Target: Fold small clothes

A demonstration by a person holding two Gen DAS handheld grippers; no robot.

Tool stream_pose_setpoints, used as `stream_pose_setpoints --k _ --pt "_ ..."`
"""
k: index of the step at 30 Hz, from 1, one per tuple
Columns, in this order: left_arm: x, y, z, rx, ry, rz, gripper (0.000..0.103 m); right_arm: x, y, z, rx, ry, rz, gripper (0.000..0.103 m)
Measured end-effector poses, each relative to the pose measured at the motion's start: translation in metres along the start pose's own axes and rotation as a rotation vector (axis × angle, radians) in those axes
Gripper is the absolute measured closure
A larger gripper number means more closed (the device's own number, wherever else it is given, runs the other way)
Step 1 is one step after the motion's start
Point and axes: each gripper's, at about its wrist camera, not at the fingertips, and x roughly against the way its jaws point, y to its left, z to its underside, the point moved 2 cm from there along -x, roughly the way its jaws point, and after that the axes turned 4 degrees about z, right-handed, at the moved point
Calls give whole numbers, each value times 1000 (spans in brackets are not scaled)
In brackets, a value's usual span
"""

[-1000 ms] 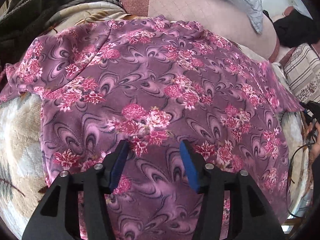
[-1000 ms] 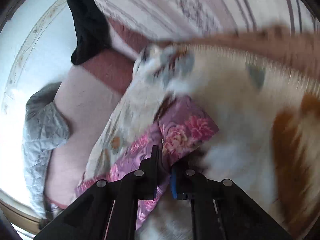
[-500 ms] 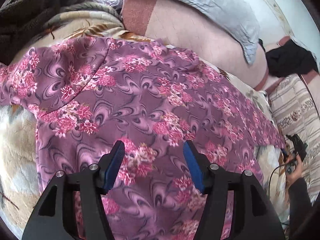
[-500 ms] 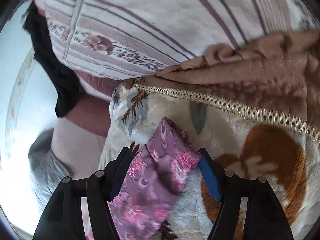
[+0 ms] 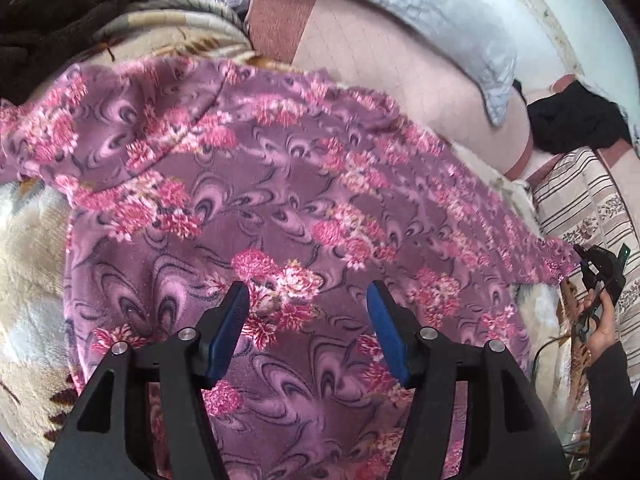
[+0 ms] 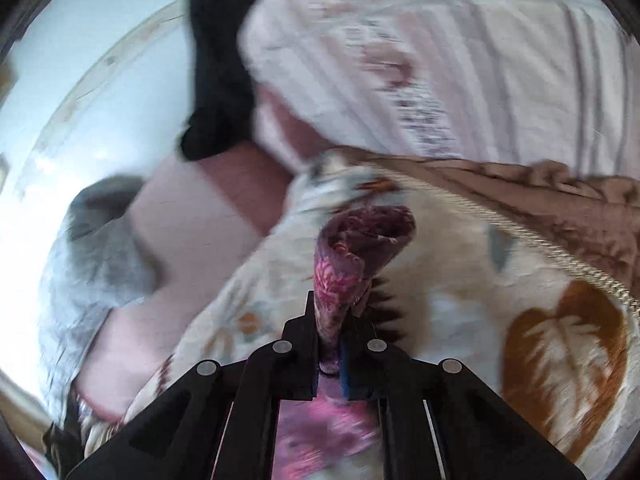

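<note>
A purple garment with pink flowers (image 5: 280, 200) lies spread on a cream leaf-print blanket (image 5: 28, 264). My left gripper (image 5: 308, 308) hovers just above its middle, jaws wide open and empty. My right gripper (image 6: 332, 320) is shut on the garment's far right corner (image 6: 360, 240), which bunches up and sticks out past the fingertips. In the left wrist view the right gripper (image 5: 600, 268) shows at the right edge, at that same corner, held by a hand.
A pink headboard cushion (image 5: 380, 52) and grey quilt (image 5: 460, 28) lie behind the garment. A dark fleece (image 5: 80, 12) is at top left. A striped pillow (image 6: 440, 60), black cloth (image 6: 220, 72) and brown blanket with gold trim (image 6: 540, 200) lie to the right.
My right gripper has closed on the garment's corner, which was between open jaws half a second ago. My left gripper stays open and has shifted slightly over the garment.
</note>
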Motion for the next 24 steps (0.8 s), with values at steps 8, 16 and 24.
stream_pose_setpoints --k 8,16,24 --pt "17 -1 -11 -37 -65 -1 43 14 96 62 138 108 -153 96" --pt "16 30 -16 99 -27 61 43 23 190 147 269 235 -280 96" --pt "36 51 -27 190 -55 127 43 32 283 236 417 350 -384 96"
